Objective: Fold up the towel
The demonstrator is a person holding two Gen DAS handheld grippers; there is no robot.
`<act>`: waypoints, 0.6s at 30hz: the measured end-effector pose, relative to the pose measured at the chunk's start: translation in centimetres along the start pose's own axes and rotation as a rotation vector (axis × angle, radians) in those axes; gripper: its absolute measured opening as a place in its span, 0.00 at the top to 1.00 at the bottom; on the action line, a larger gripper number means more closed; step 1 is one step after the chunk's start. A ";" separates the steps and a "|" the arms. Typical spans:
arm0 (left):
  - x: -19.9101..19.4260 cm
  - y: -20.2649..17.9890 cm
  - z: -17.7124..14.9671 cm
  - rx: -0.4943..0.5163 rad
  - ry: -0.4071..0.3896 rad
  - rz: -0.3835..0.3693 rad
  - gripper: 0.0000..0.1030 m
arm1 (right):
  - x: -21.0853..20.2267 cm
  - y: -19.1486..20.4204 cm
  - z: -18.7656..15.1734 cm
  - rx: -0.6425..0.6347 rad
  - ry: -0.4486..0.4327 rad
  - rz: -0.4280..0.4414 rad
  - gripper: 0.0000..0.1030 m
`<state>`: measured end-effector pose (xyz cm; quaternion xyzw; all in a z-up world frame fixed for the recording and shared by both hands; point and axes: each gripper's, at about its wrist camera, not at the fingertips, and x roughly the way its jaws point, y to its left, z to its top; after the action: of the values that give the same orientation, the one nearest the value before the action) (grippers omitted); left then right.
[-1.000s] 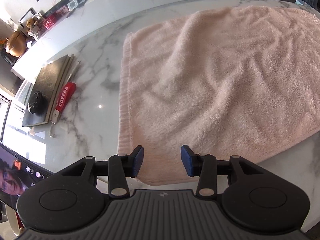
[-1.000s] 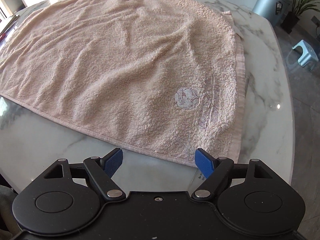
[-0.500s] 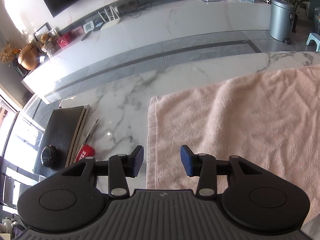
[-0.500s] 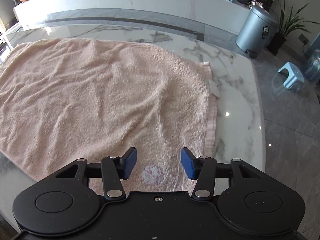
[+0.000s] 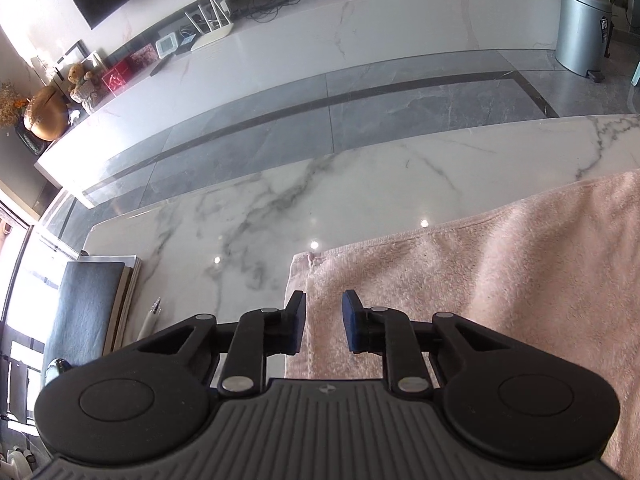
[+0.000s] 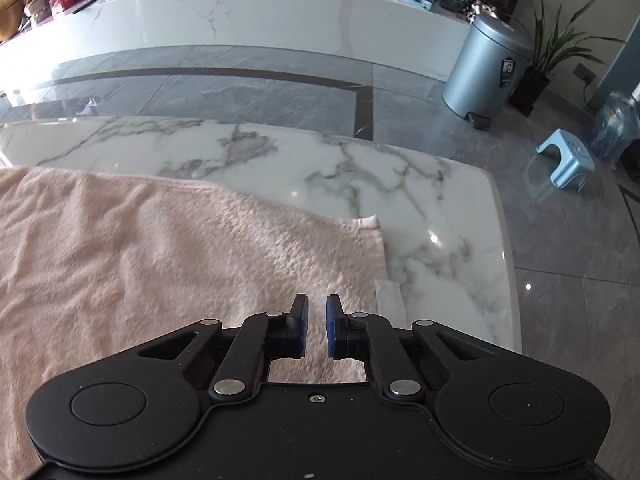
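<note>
A pink terry towel (image 5: 500, 280) lies spread on the white marble table (image 5: 300, 196). My left gripper (image 5: 323, 322) is open with a narrow gap, over the towel's left hem close to its far left corner (image 5: 304, 258). In the right wrist view the towel (image 6: 160, 248) fills the left and centre. My right gripper (image 6: 316, 326) has its jaws nearly together over the towel close to its far right corner (image 6: 370, 224); I cannot tell whether cloth is pinched between them. A white label (image 6: 390, 300) sticks out at the right hem.
A stack of dark books (image 5: 88, 312) and a pen (image 5: 150, 316) lie at the table's left end. Beyond the far edge are grey floor, a long white counter (image 5: 320, 40), a silver bin (image 6: 486, 64), a blue stool (image 6: 564, 162) and a plant.
Both grippers have moved forward over the towel toward its far corners. The right jaws have narrowed from wide open to almost closed. The left gap has stayed about the same.
</note>
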<state>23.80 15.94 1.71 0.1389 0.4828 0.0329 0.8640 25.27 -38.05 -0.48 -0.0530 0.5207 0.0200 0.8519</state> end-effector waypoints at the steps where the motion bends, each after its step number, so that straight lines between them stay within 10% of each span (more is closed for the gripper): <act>1: 0.4 0.0 0.1 -0.003 0.002 0.002 0.82 | 0.7 -0.4 0.5 0.024 0.000 -0.002 0.93; 18: 3.6 0.3 1.6 -0.020 0.025 0.067 0.82 | 5.9 -2.6 3.0 0.104 0.034 -0.098 0.93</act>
<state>27.10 16.57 -0.42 0.1456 0.4885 0.0683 0.8576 30.86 -40.40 -4.15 -0.0347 0.5322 -0.0498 0.8444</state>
